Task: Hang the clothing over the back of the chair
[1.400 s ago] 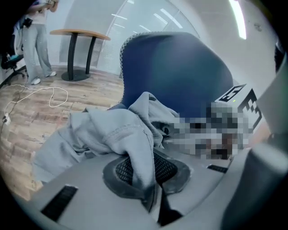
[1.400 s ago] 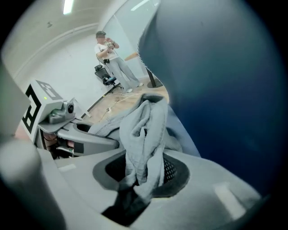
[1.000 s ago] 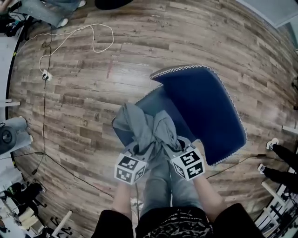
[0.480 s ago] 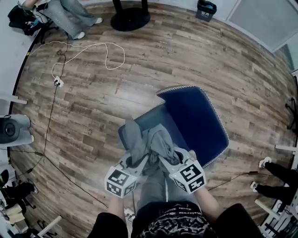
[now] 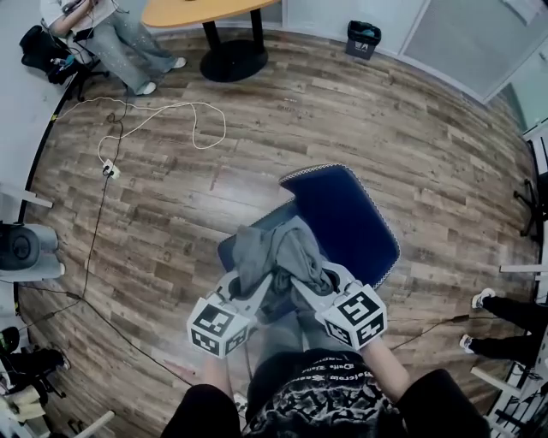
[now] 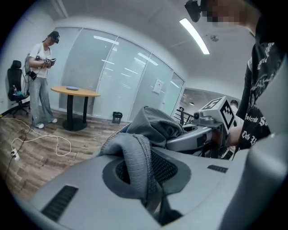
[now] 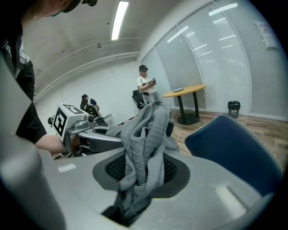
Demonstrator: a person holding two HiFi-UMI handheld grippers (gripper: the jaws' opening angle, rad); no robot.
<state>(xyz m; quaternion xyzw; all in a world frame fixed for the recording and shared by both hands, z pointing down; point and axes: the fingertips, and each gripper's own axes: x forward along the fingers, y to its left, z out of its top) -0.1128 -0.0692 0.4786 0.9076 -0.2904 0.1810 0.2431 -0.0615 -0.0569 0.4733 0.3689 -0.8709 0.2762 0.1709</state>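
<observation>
Two grippers hold one grey garment [image 5: 278, 257] between them, bunched above the near left part of the blue chair [image 5: 351, 222]. The left gripper [image 5: 254, 287] has its jaws pressed onto a fold of ribbed grey cloth, which loops out over the pads and runs right towards the other tool. The right gripper [image 5: 306, 287] pinches another bundle of the same cloth, jaws nearly together, with the fabric wedged between them and heaped above. Both tools sit side by side close to the person's body. The chair's back, edged with pale stitching, stands just right of and beyond the garment, which is not draped over it. A white cable [image 5: 163, 120] loops on the wooden floor [image 5: 428, 128] at far left, and a round table [image 5: 205, 10] stands at the far edge.
</observation>
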